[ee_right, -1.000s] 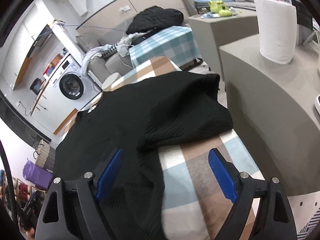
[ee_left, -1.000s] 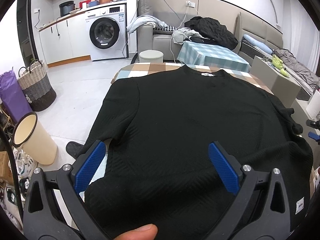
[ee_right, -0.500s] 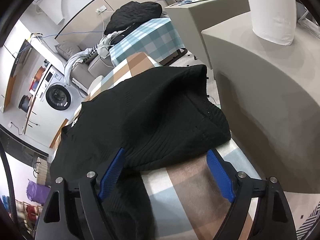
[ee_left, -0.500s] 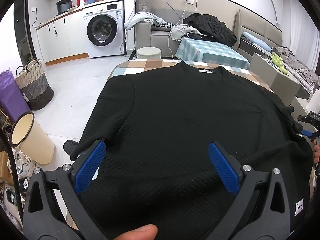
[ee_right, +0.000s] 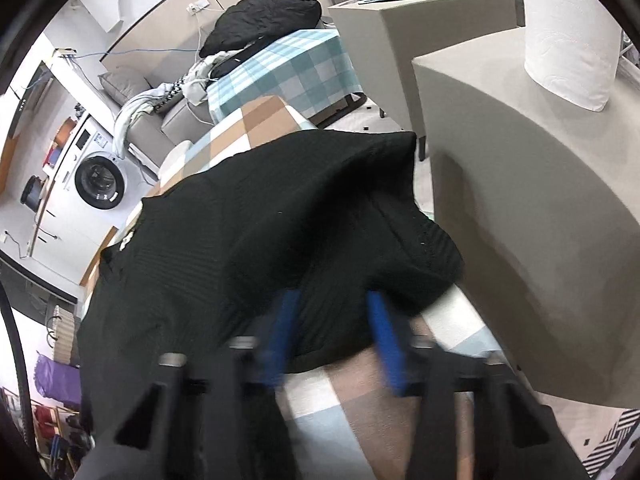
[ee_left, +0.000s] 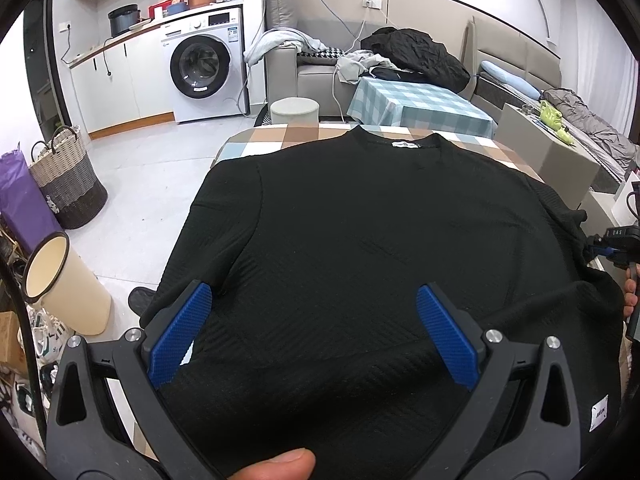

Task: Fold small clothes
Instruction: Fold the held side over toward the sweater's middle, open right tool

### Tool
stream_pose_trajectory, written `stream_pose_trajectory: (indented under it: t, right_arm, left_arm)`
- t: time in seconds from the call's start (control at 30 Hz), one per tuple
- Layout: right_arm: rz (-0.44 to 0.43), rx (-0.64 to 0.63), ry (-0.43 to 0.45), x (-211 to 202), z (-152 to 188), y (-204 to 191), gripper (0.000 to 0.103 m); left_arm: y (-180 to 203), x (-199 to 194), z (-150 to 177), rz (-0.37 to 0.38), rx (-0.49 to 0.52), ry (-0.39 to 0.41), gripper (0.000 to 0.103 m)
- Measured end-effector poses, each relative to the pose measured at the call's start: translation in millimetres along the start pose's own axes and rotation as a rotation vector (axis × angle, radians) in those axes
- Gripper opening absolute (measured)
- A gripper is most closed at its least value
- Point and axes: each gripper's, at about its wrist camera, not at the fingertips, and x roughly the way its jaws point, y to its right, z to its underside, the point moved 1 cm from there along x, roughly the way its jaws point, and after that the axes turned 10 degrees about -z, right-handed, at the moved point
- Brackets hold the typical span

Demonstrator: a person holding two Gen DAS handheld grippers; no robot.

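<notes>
The left gripper [ee_left: 312, 332] hovers with jaws apart over the black sweater [ee_left: 360, 240] spread across the checked counter [ee_left: 280, 138]; at the counter's right edge the right gripper [ee_right: 332, 336] has just been closing, now pinching the bunched sleeve [ee_right: 360, 240], likely to begin folding it inward

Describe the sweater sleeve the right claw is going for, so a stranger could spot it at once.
Find the checked table with the black sweater spread over it. At its edge beside the grey cabinet, one sleeve lies bunched. Unlike the flat body, it has a ribbed cuff between the right claw pads, which have just been closing.
</notes>
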Motion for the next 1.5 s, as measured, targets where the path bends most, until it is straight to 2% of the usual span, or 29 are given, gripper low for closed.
stream_pose_trajectory:
  t: [0.03, 0.17, 0.3, 0.4, 0.47, 0.53, 0.67, 0.73, 0.8, 0.83, 0.87, 1.0, 1.1, 1.2, 1.27, 1.33, 1.37, 1.43, 1.47, 1.5]
  right_arm:
    - [-0.001, -0.002, 0.007, -2.8, 0.5, 0.8, 0.006]
    - [-0.014, -0.026, 0.018, -15.8, 6.5, 3.9, 0.005]
    - [-0.032, 0.043, 0.013, -26.1, 10.7, 23.3, 0.006]
    - [-0.045, 0.101, 0.009, -29.1, 11.6, 33.6, 0.017]
    - [-0.079, 0.129, 0.01, -30.4, 11.7, 36.2, 0.036]
    - [-0.11, 0.151, 0.008, -28.3, 11.6, 36.5, 0.043]
    - [-0.09, 0.178, 0.017, -16.1, 4.7, 36.7, 0.043]
    - [-0.048, 0.164, 0.027, -13.0, -0.6, 33.8, 0.043]
    - [-0.005, 0.163, 0.04, -10.5, -4.9, 31.3, 0.031]
    - [0.004, 0.162, 0.044, -10.7, -5.7, 30.9, 0.015]
    - [0.018, 0.161, 0.058, -13.8, -7.1, 30.2, 0.009]
    - [0.036, 0.178, 0.1, -30.5, -6.6, 31.3, 0.008]
    - [0.055, 0.155, 0.104, -34.0, -5.5, 25.2, 0.008]
    - [0.06, 0.085, 0.168, -37.7, -13.0, 4.7, 0.008]
    - [-0.019, 0.019, 0.25, -46.1, -19.5, -19.5, 0.008]
    - [-0.103, -0.054, 0.282, -49.7, -25.8, -55.6, 0.008]
    - [-0.193, -0.111, 0.281, -49.2, -25.8, -79.9, 0.008]
    - [-0.275, -0.212, 0.252, -44.1, -18.5, -120.4, 0.008]
    - [-0.367, -0.28, 0.191, -36.2, -9.0, -146.0, 0.008]
    - [-0.401, -0.318, 0.141, -29.4, -1.3, -161.0, 0.008]
  left_arm:
    - [0.1, 0.1, -0.4, 0.001, 0.0, -0.001, 0.102]
    - [0.4, -0.8, -0.4, 0.004, 0.006, -0.002, 0.102]
    - [2.9, 0.0, 0.1, 0.023, 0.005, -0.001, 0.102]
    - [5.7, 1.8, 0.2, 0.034, 0.009, -0.008, 0.102]
    - [4.9, 1.3, 1.0, 0.039, 0.012, -0.007, 0.102]
    - [4.4, 0.1, 1.4, 0.04, 0.016, -0.005, 0.102]
    - [0.2, 0.3, 2.1, 0.033, 0.009, -0.01, 0.102]
    - [-2.7, 1.5, 1.9, 0.029, 0.001, -0.012, 0.102]
    - [-7.2, 1.5, 2.4, 0.03, -0.012, -0.011, 0.102]
    - [-10.2, 1.1, 2.9, 0.033, -0.02, -0.01, 0.102]
    - [-11.9, 1.2, 3.4, 0.033, -0.025, -0.009, 0.102]
    - [-23.3, 0.2, 8.7, 0.043, -0.05, -0.007, 0.102]
    - [-32.9, 1.6, 11.5, 0.046, -0.061, -0.007, 0.102]
    - [-42.9, 0.7, 12.5, 0.051, -0.078, -0.002, 0.102]
    - [-49.4, -1.0, 13.1, 0.05, -0.086, 0.007, 0.102]
    - [-53.1, -1.8, 13.0, 0.046, -0.093, 0.008, 0.102]
    - [-55.0, -2.1, 13.2, 0.046, -0.096, 0.008, 0.102]
    - [-57.2, -3.7, 13.4, 0.042, -0.097, 0.014, 0.102]
    - [-57.7, -4.7, 13.5, 0.039, -0.098, 0.015, 0.102]
    - [-58.3, -5.5, 13.5, 0.037, -0.098, 0.016, 0.102]
